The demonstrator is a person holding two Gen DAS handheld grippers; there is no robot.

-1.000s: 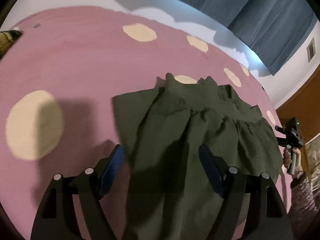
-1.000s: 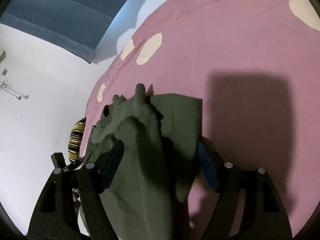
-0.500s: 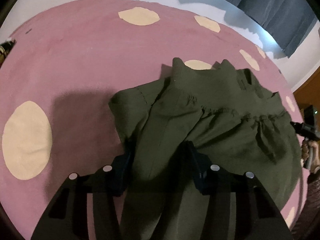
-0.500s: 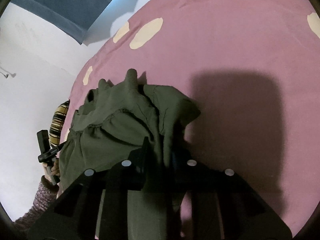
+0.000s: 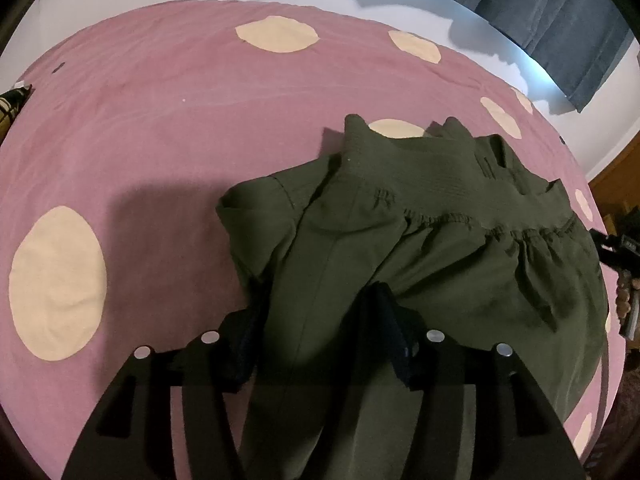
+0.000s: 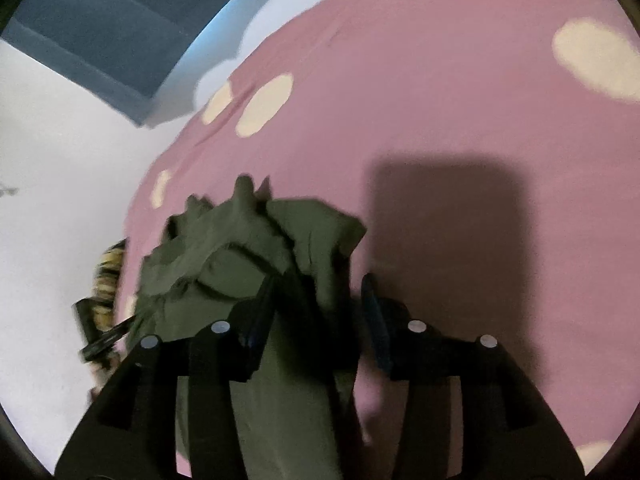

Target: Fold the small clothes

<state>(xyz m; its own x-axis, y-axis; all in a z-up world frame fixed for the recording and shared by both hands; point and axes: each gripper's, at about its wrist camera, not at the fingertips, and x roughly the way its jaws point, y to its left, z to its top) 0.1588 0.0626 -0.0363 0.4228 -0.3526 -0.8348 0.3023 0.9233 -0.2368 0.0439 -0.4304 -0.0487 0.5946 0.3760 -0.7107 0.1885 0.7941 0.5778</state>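
Left wrist view: pinching a raised ridge of the small olive-green dress (image 5: 440, 220) with the left gripper (image 5: 320, 320), its fingers (image 5: 386, 320) drawn in against both sides of the cloth after just easing apart a touch, creases fanning out from the hold. Spread across the pink, cream-spotted bedspread (image 5: 160, 120), with the strap ends pointing at the far edge, the gathered seam running across the middle, and one side panel already turned in over the body. Blue curtain (image 5: 560, 20) beyond the bed. Right wrist view, somewhat blurred: straddling the opposite side of the same dress (image 6: 240, 248) with the right gripper (image 6: 316, 312), having just opened its fingers (image 6: 374, 320); cloth between them, yet a visible gap beside the outer one, so apparently let go rather than held. Bunched and humped here, not flat. By the look of it, only partway through: a first lengthwise fold begun on one side, the other side in need of laying over and smoothing, then the crosswise fold to finish. No other clothes visible in either view.
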